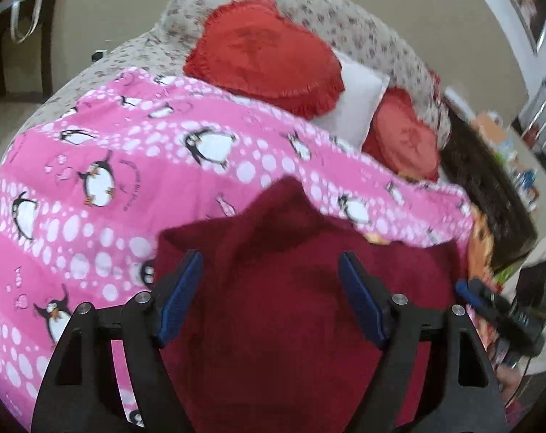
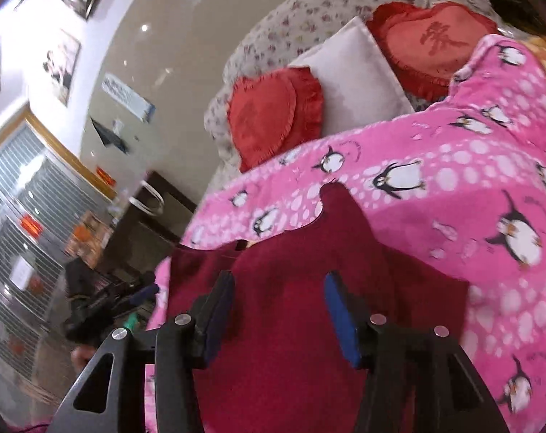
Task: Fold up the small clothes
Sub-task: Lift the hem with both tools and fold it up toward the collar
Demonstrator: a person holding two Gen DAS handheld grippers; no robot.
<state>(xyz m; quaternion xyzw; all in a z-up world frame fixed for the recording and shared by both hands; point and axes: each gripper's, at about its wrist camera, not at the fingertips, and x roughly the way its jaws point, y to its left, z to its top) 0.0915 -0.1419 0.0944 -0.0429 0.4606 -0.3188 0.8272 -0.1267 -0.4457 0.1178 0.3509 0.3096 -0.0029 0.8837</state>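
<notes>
A dark red garment (image 1: 284, 288) lies on a pink penguin-print blanket (image 1: 92, 151) on the bed. My left gripper (image 1: 271, 258) is open above the garment, its blue pads wide apart with nothing between them. The right gripper shows at the right edge of the left wrist view (image 1: 489, 299). In the right wrist view the same red garment (image 2: 280, 288) lies on the pink blanket (image 2: 471, 198). My right gripper (image 2: 278, 278) is open above it, holding nothing. The left gripper shows at the left of that view (image 2: 128, 296).
Two red heart-shaped cushions (image 1: 265, 57) (image 1: 403, 137) and a white pillow (image 1: 356, 97) lie on a floral bedspread (image 1: 345, 11) beyond the blanket. A dark bedside cabinet (image 2: 154, 223) stands by the bed. The tiled floor (image 2: 164, 54) surrounds it.
</notes>
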